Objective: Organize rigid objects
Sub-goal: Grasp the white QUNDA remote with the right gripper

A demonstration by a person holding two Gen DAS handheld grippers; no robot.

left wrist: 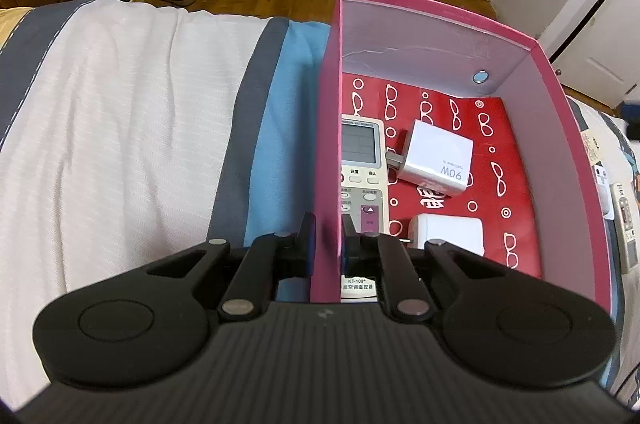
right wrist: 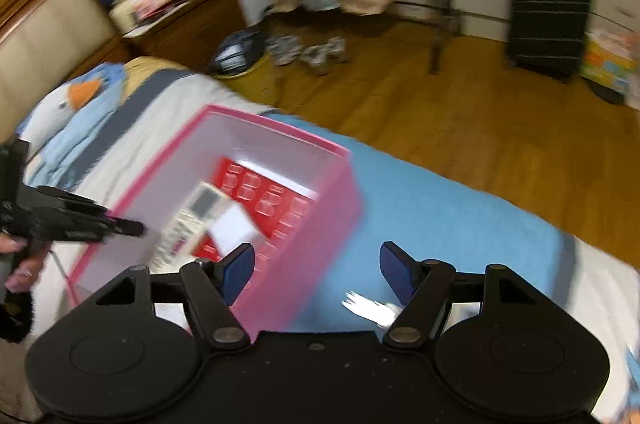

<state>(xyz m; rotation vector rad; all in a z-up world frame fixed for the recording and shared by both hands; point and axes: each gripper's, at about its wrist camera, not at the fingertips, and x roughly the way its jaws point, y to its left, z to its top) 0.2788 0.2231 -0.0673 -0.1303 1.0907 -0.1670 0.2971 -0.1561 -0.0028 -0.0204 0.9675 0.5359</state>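
Pink box (left wrist: 400,36) on bed: left tongs (left wrist: 328,244) clamp its wall; remote (left wrist: 362,160), two chargers (left wrist: 436,160) inside. Right view, blurred: right tongs (right wrist: 316,272) gape empty, fork (right wrist: 370,308) below.

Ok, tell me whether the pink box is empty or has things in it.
Not empty. The pink box holds a remote and two white chargers, lying on its red lining.

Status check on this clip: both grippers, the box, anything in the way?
Left hand-held gripper shut on pink box wall. Right hand-held gripper open, empty. Remote and two white chargers inside box. Nothing blocking.
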